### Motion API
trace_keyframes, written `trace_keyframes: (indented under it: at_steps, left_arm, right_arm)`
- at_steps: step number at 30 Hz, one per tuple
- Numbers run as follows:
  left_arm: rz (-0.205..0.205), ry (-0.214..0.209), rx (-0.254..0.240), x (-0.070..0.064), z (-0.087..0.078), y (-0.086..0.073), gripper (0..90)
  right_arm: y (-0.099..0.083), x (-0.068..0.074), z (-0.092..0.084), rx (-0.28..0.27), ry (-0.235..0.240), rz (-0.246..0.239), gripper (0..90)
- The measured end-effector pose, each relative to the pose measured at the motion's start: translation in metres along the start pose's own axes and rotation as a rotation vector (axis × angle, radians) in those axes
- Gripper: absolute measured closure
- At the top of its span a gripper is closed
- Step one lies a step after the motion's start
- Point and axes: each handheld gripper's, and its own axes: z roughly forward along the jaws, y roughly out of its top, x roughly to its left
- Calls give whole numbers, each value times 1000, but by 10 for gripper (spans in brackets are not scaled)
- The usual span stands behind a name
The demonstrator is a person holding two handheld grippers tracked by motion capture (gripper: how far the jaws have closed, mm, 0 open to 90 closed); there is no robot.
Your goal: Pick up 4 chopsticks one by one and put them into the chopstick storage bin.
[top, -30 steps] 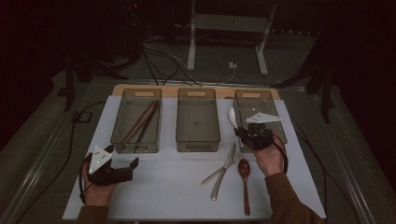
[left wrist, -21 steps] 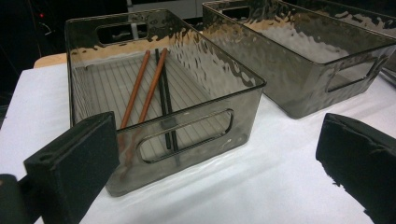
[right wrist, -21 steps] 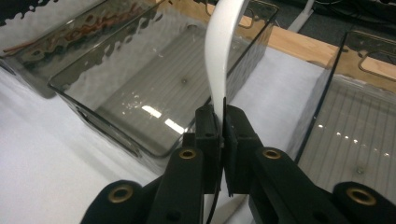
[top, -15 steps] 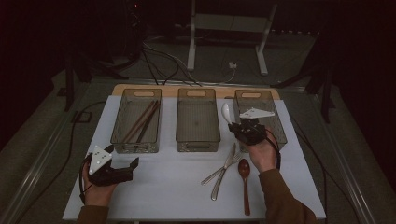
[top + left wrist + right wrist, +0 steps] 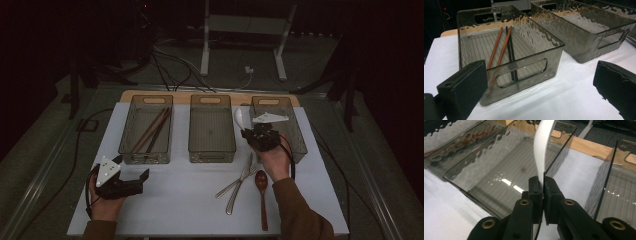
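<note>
White spoon [image 5: 543,150] is clamped by its handle between the closed jaws of the right gripper [image 5: 543,185], rising above the gap between middle bin [image 5: 212,127] and right bin [image 5: 295,131].

I think this is a lab: dark room, cables [image 5: 170,70] on the floor, metal stand [image 5: 245,30], white table [image 5: 180,200].
</note>
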Motion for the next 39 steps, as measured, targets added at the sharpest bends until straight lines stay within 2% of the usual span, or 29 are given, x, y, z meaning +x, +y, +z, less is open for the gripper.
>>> trace_keyframes:
  at_steps: [15,30,39]
  left_arm:
    - [1,-4,3,0,1,0,7]
    - [0,-3,2,1,0,0,7]
    - [1,-5,2,1,0,0,6]
  right_arm:
    - [7,10,23,22,16,-3,860]
    - [5,19,47,68,21,1,859]
    - [3,21,55,82,18,7,859]
